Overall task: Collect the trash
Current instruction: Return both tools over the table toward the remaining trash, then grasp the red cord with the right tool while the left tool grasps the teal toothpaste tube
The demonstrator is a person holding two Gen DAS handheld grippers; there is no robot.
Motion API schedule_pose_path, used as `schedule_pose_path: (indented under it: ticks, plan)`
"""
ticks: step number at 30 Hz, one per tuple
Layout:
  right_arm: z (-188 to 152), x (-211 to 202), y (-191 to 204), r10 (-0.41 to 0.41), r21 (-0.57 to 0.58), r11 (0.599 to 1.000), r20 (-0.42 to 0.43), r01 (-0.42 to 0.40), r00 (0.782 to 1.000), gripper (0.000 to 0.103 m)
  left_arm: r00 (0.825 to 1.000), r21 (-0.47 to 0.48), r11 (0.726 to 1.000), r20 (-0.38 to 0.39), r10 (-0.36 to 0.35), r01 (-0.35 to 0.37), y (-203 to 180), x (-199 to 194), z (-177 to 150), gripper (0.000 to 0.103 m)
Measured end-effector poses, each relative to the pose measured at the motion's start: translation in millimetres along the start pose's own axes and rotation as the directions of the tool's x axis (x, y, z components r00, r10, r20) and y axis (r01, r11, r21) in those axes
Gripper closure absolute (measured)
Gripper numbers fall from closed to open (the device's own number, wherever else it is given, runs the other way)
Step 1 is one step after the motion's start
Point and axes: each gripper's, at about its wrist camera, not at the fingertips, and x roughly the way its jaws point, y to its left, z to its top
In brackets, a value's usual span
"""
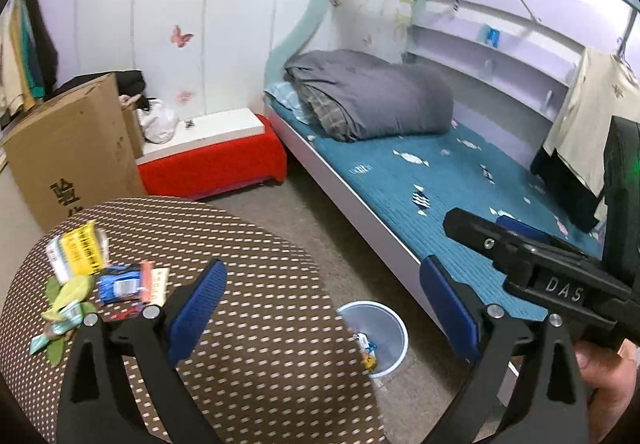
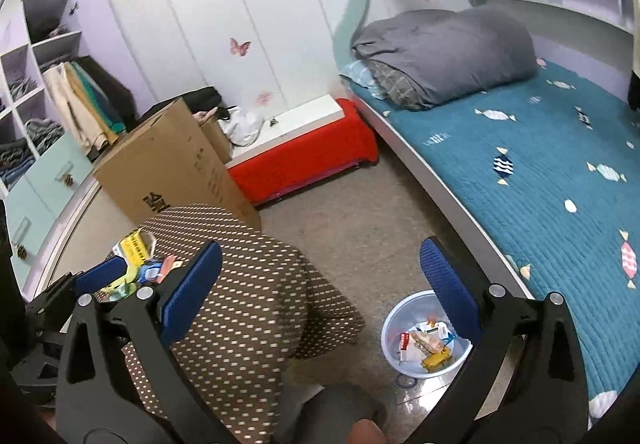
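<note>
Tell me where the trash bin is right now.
The white trash bin stands on the floor between the dotted table and the bed, low in both views and already holding some wrappers.

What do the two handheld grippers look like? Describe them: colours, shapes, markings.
Both match: the left gripper and right gripper have black triangular cut-out frames, silver pivot bolts and blue textured fingers. From the left view, the right gripper's black body carries raised "DAS" lettering. No cables visible.
</note>
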Motion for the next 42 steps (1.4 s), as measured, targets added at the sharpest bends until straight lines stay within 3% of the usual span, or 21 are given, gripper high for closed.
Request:
schedule_pose_path:
  ticks: [14,24,32,33,36,42]
  plan:
    - [-13,6,91,0.055,-0.11,0.992,-0.063,-0.061,0.997,0.006,0.987,-0.121,0.983,0.068,0.144,-0.135,94,-69,-39,0.008]
    - [-42,37,165,0.088,-0.24,0.962,-0.163,-0.126,0.983,0.006,0.967,-0.242,0.943,0.059,0.249,-0.228,172,-105,-79,0.008]
    - [-87,97,215,0.083,-0.305,0.936,-0.293,-0.176,0.952,0.007,0.947,-0.324,0.897,0.011,0.321,-0.3,227,-117,-110,0.008]
    - [-91,102,219,0.087,-0.307,0.934,-0.305,-0.184,0.948,0.008,0.945,-0.334,0.892,0.005,0.326,-0.306,233,-119,-114,0.008]
    - [-104,121,236,0.09,-0.318,0.926,-0.344,-0.206,0.935,0.033,0.94,-0.352,0.879,-0.008,0.341,-0.322,245,-119,-121,0.008]
    - [-120,156,261,0.079,-0.337,0.916,-0.385,-0.219,0.92,0.043,0.933,-0.372,0.861,-0.043,0.357,-0.347,265,-114,-132,0.008]
